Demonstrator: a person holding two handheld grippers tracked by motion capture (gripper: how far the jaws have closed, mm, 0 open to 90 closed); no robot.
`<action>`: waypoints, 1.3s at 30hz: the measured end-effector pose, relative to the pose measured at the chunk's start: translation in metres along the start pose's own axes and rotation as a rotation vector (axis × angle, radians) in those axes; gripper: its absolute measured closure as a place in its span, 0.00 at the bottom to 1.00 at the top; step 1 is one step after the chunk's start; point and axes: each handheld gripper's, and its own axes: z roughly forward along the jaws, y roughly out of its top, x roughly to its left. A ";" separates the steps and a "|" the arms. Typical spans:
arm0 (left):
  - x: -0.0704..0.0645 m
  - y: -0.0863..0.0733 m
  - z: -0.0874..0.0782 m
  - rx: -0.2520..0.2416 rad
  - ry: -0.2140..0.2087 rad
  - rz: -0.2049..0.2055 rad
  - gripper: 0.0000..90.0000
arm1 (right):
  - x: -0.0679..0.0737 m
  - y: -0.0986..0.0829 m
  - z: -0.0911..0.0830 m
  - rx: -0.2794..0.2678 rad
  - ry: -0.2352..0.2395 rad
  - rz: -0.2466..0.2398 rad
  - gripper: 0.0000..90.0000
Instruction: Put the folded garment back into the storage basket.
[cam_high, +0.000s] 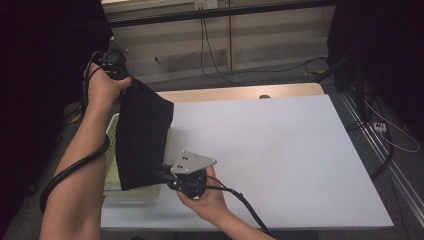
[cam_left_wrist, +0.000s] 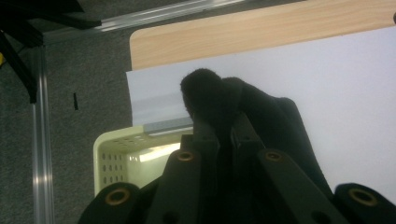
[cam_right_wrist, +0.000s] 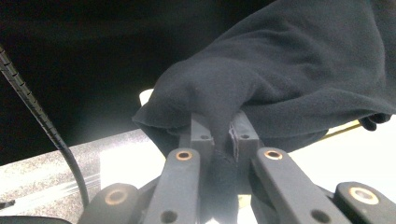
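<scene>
A black cloth (cam_high: 142, 140) hangs stretched between 2 grippers at the left side of the table (cam_high: 280, 150). The left gripper (cam_high: 116, 65) is raised at the far left, off the table's far left corner, with the person's left hand (cam_high: 102, 87) wrapped around it. In the left gripper view its jaws are closed tight on a bunched fold of the cloth (cam_left_wrist: 219, 100), which drapes away to the right over the white tabletop (cam_left_wrist: 336, 84).

The right gripper (cam_high: 165, 175) sits lower and nearer, near the table's left near part, held from below by the right hand (cam_high: 207, 197); its grey plate (cam_high: 192, 161) faces up. It points left into the cloth's lower edge. In the right gripper view the jaws are clamped on a thick fold of the cloth (cam_right_wrist: 210, 98), and the rest of the fabric spreads up and right.

The cloth hangs as a broad panel from the far upper grip down to the near lower one, over a pale yellow perforated basket (cam_high: 112, 145) that stands at the table's left edge. The basket's rim and holed wall also show in the left gripper view (cam_left_wrist: 116, 154), below the held cloth. Whether the cloth touches the basket cannot be told.
</scene>
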 end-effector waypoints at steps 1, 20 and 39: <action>0.001 -0.001 0.000 -0.001 -0.003 -0.005 0.94 | 0.001 0.000 0.000 0.003 -0.002 -0.003 0.93; 0.013 -0.010 0.008 -0.003 0.010 -0.024 0.94 | 0.005 0.000 0.009 0.003 -0.003 -0.014 0.93; 0.019 -0.016 0.015 -0.005 0.010 -0.031 0.94 | 0.007 -0.003 0.018 0.013 0.006 -0.015 0.93</action>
